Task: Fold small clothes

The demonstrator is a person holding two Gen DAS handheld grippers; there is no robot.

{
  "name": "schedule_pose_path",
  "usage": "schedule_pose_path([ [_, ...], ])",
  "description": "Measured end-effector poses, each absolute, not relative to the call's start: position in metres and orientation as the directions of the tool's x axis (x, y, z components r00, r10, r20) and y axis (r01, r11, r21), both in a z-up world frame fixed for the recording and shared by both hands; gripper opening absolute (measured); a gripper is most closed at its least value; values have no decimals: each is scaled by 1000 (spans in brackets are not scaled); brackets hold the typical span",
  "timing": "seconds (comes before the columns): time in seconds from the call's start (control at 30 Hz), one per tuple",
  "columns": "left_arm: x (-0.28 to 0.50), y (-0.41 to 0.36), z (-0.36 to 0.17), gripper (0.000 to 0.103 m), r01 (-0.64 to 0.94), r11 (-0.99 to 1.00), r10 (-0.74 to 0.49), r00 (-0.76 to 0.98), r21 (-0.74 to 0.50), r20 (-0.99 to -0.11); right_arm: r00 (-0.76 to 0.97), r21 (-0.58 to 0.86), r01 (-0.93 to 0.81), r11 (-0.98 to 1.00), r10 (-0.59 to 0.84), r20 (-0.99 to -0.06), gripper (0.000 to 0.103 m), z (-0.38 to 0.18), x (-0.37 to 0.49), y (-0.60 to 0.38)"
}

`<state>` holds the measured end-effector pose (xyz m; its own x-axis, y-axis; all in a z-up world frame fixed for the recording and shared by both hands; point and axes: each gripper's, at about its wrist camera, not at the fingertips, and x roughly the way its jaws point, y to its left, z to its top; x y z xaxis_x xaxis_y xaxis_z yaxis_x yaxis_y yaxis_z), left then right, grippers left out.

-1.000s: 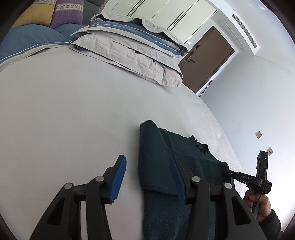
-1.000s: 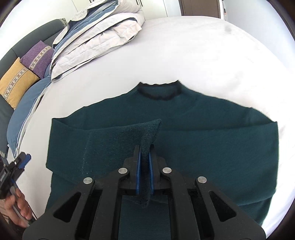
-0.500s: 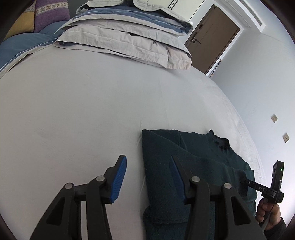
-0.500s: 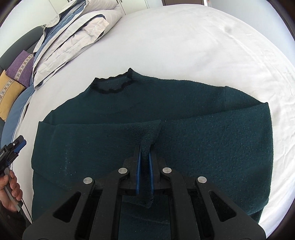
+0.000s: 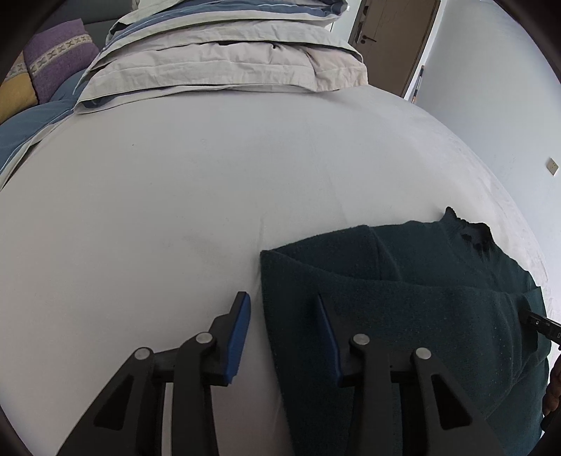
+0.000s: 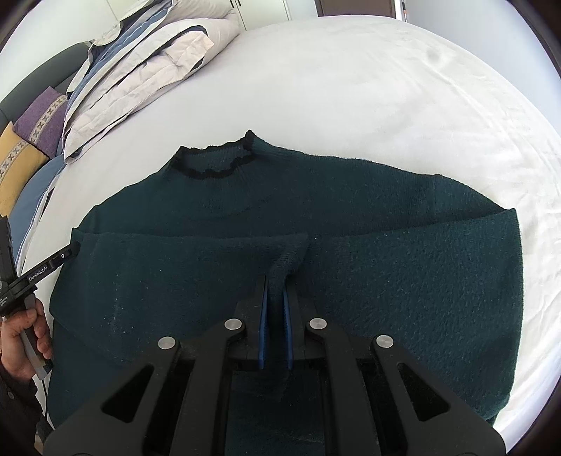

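Sweater (image 6: 350,217) spread flat on the bed (image 6: 385,87), collar toward the far edge, both sleeves folded across the body. Stacked bedding (image 6: 147,66) at the far left corner, cushions (image 6: 31,140) beyond it along the left edge. Door (image 5: 392,31) behind the bed.

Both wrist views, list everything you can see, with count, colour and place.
sweater: one, dark green, black collar trim, flat on the bed, sleeve folded across.
bed sheet: one, white, under the sweater.
folded duvet: one stack, beige and blue, far end of the bed.
cushions: two, purple and yellow, far left.
door: one, brown, background.
left tool: closing, straddling the sweater edge.
right tool: shut on the sleeve.
hand: one, holding the left tool.
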<state>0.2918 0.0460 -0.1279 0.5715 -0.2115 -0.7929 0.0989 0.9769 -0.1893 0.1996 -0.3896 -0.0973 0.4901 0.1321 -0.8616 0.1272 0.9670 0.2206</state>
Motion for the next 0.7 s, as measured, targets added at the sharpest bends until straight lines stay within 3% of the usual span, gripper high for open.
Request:
schedule_pose_path([
  [0.1,292,50,-125,38,89,973,-226,567,-214,-792,502,233,129,964,138,-853,7,-99,198,-391],
  [0.23,277,66,-111,36,48,941,-301,566,-334,-767,525,262,123,957,161,-836,8,-91,187,-388],
  [0.37,247,63,-99,36,93,936,-332,553,-339,-764,552,318,117,941,205,-808,13,-82,171,-388],
  [0.43,236,56,-98,36,114,949,-306,542,-293,-783,541,319,116,941,210,-815,18,-84,168,-385],
  [0.6,226,43,-114,35,137,974,-227,506,-183,-832,492,273,154,950,165,-855,18,-93,163,-380],
  [0.7,221,38,-118,24,169,976,-209,516,-140,-830,480,256,147,955,157,-863,18,-95,160,-379],
])
